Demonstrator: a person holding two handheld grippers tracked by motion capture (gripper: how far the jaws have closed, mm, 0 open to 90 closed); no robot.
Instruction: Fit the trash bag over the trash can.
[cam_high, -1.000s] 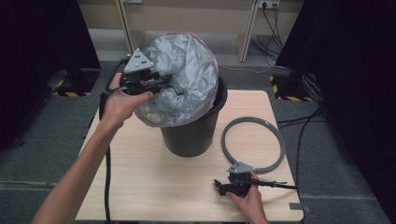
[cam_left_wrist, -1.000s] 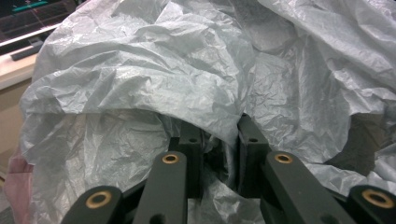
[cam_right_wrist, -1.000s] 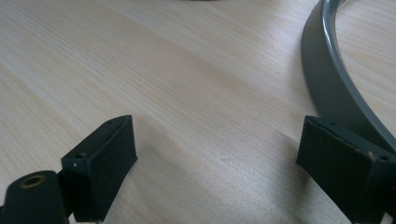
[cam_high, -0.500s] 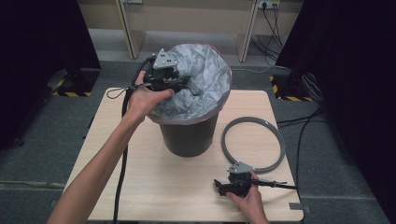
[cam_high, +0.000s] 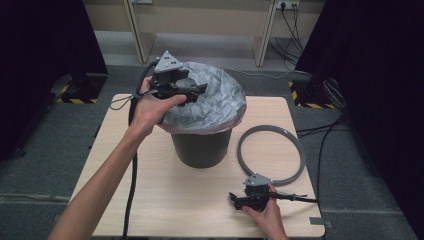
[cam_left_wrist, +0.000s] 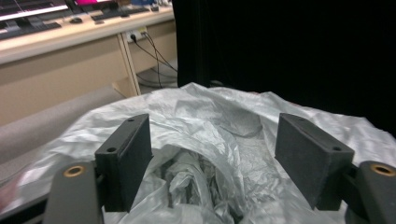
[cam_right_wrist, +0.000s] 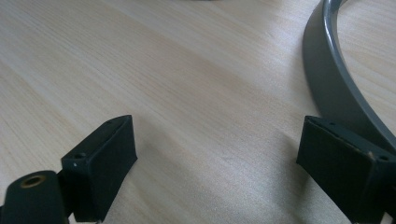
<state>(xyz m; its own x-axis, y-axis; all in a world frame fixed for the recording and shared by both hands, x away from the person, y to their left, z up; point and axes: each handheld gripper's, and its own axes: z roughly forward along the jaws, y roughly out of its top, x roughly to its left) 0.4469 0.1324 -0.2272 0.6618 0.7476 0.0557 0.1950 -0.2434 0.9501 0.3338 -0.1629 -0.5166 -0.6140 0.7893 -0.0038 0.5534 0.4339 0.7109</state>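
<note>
High view, bottom right of frame: right gripper (cam_high: 235, 201) rests on wooden table (cam_high: 150, 200), jaws spread, nothing between. Just beyond, right of centre: grey ring (cam_high: 270, 155) flat on table. Centre: black bin (cam_high: 201, 147) upright, silvery bag (cam_high: 220, 102) draped over rim. Upper left: left gripper (cam_high: 201, 89) over bag, jaws just opening, 2 pads (cam_left_wrist: 126, 156) apart, crumpled bag between, unpinched.

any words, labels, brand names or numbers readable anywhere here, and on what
None can be read.
Bin liner, dark bin, grey ring, table: no print shows.
Left tool and right tool: no marking shows on their black jaws.
Screens on the far desk in the left gripper view: glowing, too blurred to read.
Yellow-black striped tape on the floor: a hazard pattern, no words.
</note>
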